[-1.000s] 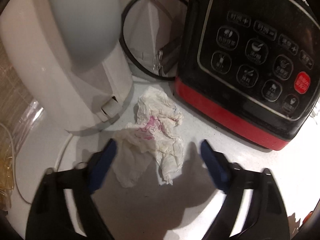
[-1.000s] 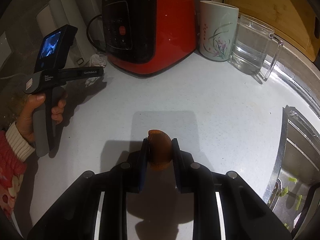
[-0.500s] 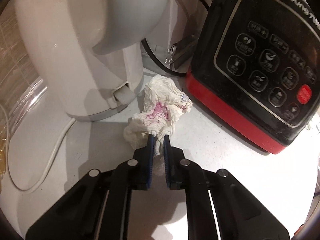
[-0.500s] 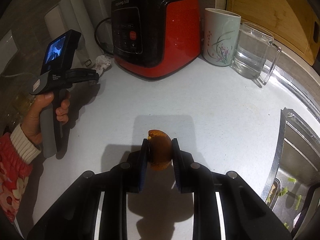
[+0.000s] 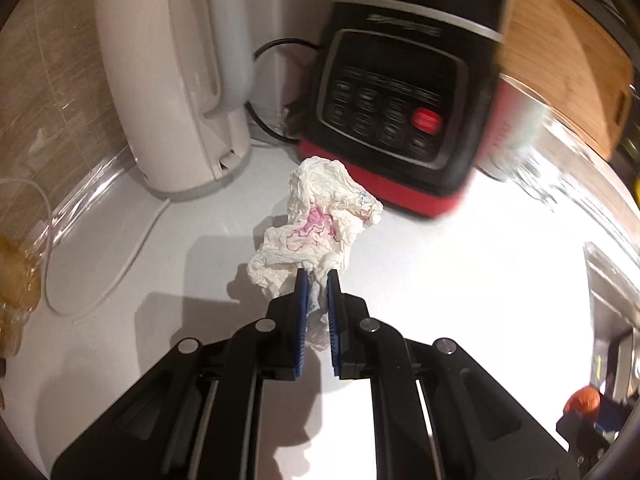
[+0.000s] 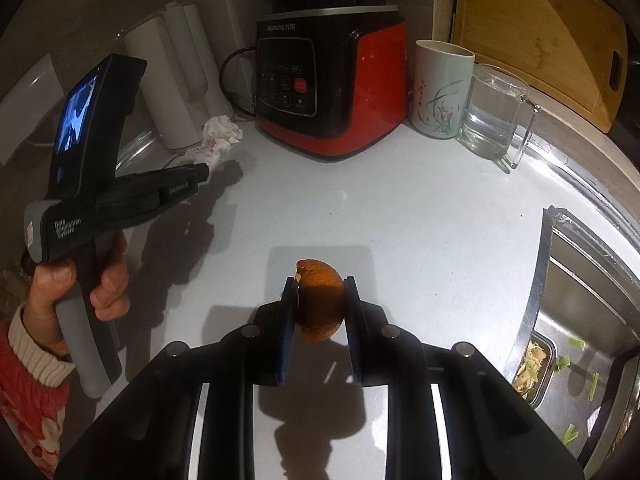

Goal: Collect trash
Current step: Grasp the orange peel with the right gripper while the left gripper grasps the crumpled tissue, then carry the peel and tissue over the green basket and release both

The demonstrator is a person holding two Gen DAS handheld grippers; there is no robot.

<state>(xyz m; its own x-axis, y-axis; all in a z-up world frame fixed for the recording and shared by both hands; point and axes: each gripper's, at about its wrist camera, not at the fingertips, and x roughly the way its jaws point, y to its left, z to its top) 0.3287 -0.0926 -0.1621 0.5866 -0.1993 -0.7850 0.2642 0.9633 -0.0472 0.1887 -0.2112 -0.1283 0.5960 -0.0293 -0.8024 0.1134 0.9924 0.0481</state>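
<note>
The left hand-held gripper (image 5: 317,276) is clamped on 1 crumpled white tissue (image 5: 316,216) stained pink, its 2 blue pads (image 5: 301,312) pinching the lower tail of the paper while the bulk billows out ahead of the tips, above the white table (image 5: 460,280). In the right wrist view the same left hand-held gripper (image 6: 202,170) is seen from the side, held by 1 hand (image 6: 86,288) in a red sleeve, with the tissue (image 6: 218,136) at its tip, near the kettle base. The right hand-held gripper (image 6: 318,300) is closed on 1 piece of orange peel (image 6: 319,304), held between its 2 pads above the table (image 6: 420,216). Beyond stand 1 white kettle (image 5: 168,92) with its white cord (image 5: 100,272) looping over the table, 1 red-and-black blender base (image 6: 328,88), 1 floral mug (image 6: 440,88) and 1 glass pitcher (image 6: 494,114) holding water, side by side. 1 wooden cutting board (image 6: 536,36) leans behind them, and 1 steel sink (image 6: 580,320) holding green scraps lies at the right.
</note>
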